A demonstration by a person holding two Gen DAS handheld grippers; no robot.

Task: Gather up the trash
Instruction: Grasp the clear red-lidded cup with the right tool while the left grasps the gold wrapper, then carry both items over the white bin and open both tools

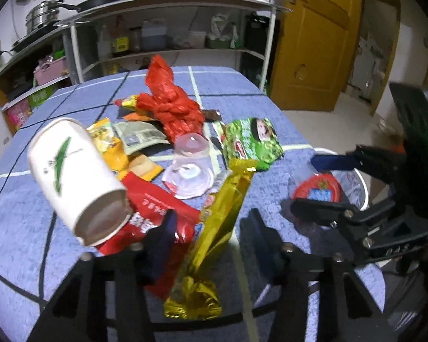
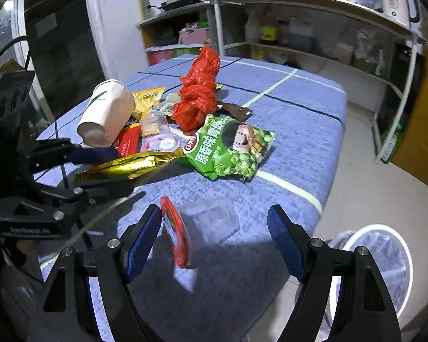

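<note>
Closest to the cameras: the right gripper is spread wide around a small clear plastic tub with a red lid. The tub is tipped on its side on the blue checked tablecloth, nearer the cameras than the green crinkly pea snack bag. Its lid is just about touching the left-hand finger pad, while the other pad is well clear, so nothing is gripped yet. My guess is the jaws are that wide because the tub is bulky and needs straddling before the squeeze.

The white round bin with a clear liner sits on the floor just off the table edge, on the tub's side of the green bag. So it makes sense that the right side takes whatever lies nearest that edge.

The left gripper is partly open with a long gold foil wrapper running between its fingers. I can see gaps on both sides, so it looks lined up rather than pinched. The wrapper's far end touches the green bag.

Beyond that end of the wrapper are a crushed clear plastic cup and a flat red packet. A white paper cup with a green leaf print lies tipped over, its mouth over the red packet. Farthest past the green bag is a scrunched red plastic bag. Basically the whole pile is left to do.
</note>
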